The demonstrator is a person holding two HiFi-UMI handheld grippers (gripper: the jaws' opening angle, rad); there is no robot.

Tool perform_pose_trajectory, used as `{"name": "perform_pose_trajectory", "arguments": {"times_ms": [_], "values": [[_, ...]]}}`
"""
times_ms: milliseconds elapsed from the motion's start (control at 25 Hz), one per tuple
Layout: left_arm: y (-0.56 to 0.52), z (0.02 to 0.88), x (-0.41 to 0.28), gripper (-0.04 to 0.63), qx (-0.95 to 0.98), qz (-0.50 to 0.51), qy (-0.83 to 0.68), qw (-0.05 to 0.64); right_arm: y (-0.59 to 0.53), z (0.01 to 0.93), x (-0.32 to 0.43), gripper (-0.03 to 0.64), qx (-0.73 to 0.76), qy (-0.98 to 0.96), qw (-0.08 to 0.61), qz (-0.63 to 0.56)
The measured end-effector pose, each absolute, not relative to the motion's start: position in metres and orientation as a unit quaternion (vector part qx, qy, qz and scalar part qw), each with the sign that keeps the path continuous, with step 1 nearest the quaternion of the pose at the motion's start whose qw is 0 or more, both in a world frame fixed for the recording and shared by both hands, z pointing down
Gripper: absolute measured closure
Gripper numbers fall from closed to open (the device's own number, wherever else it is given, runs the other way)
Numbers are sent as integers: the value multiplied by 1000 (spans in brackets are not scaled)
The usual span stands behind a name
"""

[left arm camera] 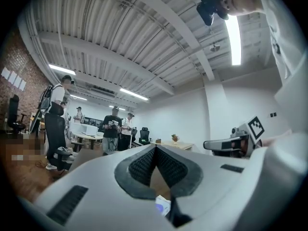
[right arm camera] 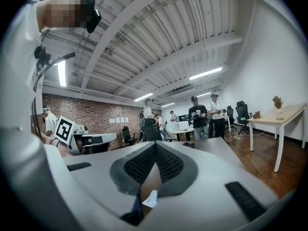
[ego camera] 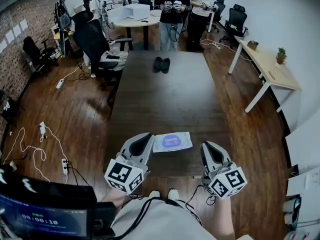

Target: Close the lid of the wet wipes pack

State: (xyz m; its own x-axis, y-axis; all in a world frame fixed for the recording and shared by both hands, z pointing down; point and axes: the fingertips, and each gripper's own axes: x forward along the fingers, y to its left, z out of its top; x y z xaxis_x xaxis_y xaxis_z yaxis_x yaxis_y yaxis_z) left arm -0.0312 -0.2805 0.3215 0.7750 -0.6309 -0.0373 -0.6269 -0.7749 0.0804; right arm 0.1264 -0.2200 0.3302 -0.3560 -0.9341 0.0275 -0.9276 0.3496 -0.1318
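Note:
The wet wipes pack (ego camera: 171,141) lies flat near the front edge of the dark table (ego camera: 165,99); it is white with a blue oval label on top. Whether its lid stands up I cannot tell. My left gripper (ego camera: 145,138) hovers just left of the pack, raised above the table and pointing level. My right gripper (ego camera: 206,146) hangs a little to the right of the pack. In the left gripper view the jaws (left arm camera: 155,148) meet at their tips with nothing between them, and a bit of the pack (left arm camera: 161,207) shows below. The right gripper (right arm camera: 155,146) is likewise shut and empty, above the pack (right arm camera: 150,198).
A pair of black objects (ego camera: 161,64) sits at the table's far end. An office chair (ego camera: 97,46) stands at the table's left side. Several people (ego camera: 172,6) stand beyond. A light desk (ego camera: 267,66) is to the right, and cables (ego camera: 35,151) lie on the floor at left.

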Motion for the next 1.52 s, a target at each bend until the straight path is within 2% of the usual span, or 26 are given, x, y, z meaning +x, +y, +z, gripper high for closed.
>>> {"name": "perform_pose_trajectory", "arguments": {"times_ms": [400,720,1200,1520], "values": [[-258,320,-28,598,952,-29,-301,41,-187,324,113,609,-584,809,10,-58],[-236,325,-32,598,952,-32,-301,41,-164,316,107,609,-578,814,24,-56],[-62,317,1,598,942,-34,-331,35,6,325,126,608,-546,835,42,-56],[61,325,-2,598,936,-22,-352,23,112,329,123,609,-518,852,56,-54]]}}
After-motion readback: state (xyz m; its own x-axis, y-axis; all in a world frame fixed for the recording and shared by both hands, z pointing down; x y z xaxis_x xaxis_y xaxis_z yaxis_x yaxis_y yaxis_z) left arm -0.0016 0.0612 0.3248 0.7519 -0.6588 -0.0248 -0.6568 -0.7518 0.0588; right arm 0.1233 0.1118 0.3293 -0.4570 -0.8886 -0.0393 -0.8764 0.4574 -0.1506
